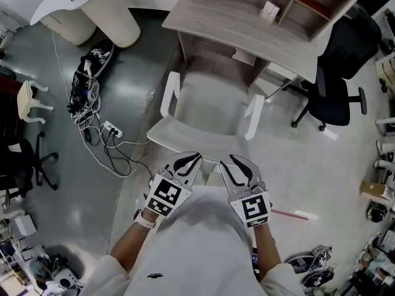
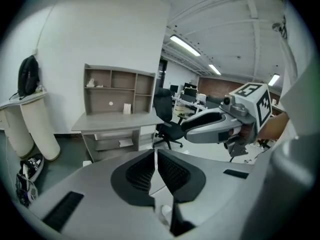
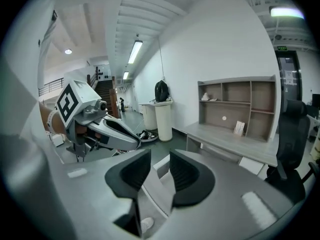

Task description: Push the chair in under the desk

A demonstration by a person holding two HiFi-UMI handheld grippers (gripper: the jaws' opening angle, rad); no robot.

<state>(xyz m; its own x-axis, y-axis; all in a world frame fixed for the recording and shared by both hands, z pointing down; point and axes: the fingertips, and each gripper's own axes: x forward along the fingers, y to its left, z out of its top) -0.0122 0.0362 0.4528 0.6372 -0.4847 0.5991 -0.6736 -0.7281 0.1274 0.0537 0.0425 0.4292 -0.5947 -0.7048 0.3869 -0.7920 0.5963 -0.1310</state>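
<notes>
— What colour is the chair (image 1: 210, 106)?
— White all over, seat and arms alike. The bench (image 1: 247, 26) behind it is pale grey with a faint wood grain.
— And the floor (image 1: 55, 165)?
— Dark, glossy grey-green on the left and pale cream on the right.
— The tools?
— The left gripper (image 1: 187, 160) and right gripper (image 1: 237, 163) are light grey with black ribbed jaws. Each cube (image 1: 166, 196) carries black-and-white square markers. The office chair (image 1: 342, 60) at the side is black.
</notes>
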